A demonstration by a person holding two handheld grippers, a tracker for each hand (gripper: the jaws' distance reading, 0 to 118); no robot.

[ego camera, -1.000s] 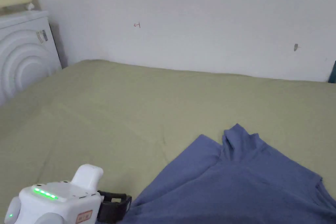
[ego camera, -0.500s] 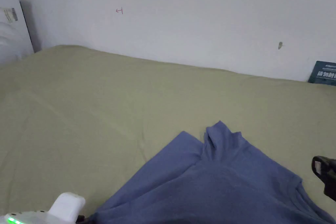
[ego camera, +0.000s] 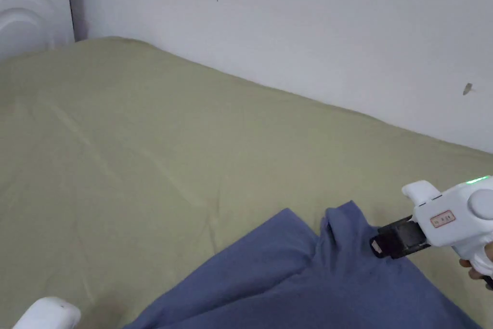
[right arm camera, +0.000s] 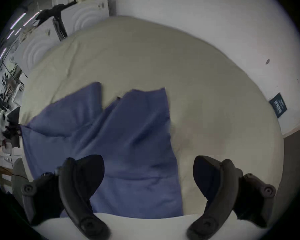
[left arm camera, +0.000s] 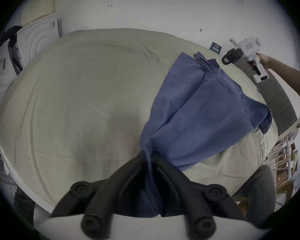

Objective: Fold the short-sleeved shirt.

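One corner of the blue shirt [left arm camera: 206,108] pinched in the left gripper [left arm camera: 148,159], cloth running away across the bed [ego camera: 144,151] toward the open-jawed right gripper [ego camera: 385,243] above its far, bunched end.

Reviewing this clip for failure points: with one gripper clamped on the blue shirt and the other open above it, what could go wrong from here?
The left gripper pinches only a narrow bunch of the shirt; a pull may drag or slip it. The right gripper, jaws wide open, hovers over rumpled folds and might catch several layers. The shirt lies near the bed edge and could slide off.
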